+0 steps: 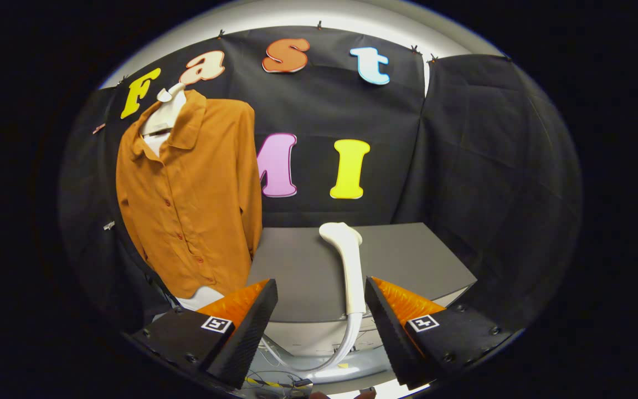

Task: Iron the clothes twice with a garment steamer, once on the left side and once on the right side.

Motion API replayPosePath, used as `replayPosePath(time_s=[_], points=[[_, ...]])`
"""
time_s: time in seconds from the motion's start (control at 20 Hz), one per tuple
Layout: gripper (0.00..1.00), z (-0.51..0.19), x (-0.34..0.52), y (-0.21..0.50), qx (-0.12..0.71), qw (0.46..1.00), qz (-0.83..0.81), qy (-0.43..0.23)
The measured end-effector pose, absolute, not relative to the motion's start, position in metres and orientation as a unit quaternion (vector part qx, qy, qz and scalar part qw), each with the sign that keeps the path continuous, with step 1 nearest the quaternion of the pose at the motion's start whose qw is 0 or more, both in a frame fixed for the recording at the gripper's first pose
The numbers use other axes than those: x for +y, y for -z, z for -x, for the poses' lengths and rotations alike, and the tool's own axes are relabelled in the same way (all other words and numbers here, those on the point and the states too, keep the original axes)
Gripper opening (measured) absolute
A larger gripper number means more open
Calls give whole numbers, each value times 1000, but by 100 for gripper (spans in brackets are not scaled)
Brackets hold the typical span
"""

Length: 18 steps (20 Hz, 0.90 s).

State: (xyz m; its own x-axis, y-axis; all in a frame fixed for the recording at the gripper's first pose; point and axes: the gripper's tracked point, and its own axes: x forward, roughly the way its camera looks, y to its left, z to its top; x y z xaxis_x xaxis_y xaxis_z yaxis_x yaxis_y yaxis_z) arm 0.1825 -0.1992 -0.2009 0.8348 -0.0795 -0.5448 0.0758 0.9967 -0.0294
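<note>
Currently the gripper (320, 321) has its two fingers (250, 327) spread wide apart, holding nothing, above the near edge of the one grey counter (407, 260). One white garment steamer (349, 266) lies on that counter just ahead of the fingers, nearer the right one, its cord dropping off the near edge. One orange shirt (191, 194) hangs on a white hanger (165, 113) beyond the left finger, well apart from the steamer.

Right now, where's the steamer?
The white garment steamer lies on the grey table, just ahead of the open hand-held gripper, nearer its right finger; the orange shirt hangs to its left.
</note>
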Motion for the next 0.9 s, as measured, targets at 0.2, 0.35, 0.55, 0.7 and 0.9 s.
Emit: replayPosePath(time_s=[0.2, 0.35, 0.55, 0.7, 0.9], points=[[99, -210, -227, 255, 331, 942, -2, 49], [99, -221, -240, 287, 356, 933, -13, 54], [84, -233, -248, 320, 386, 921, -27, 51], [69, -237, -252, 337, 408, 912, -25, 43], [39, -244, -257, 349, 397, 917, -22, 34]])
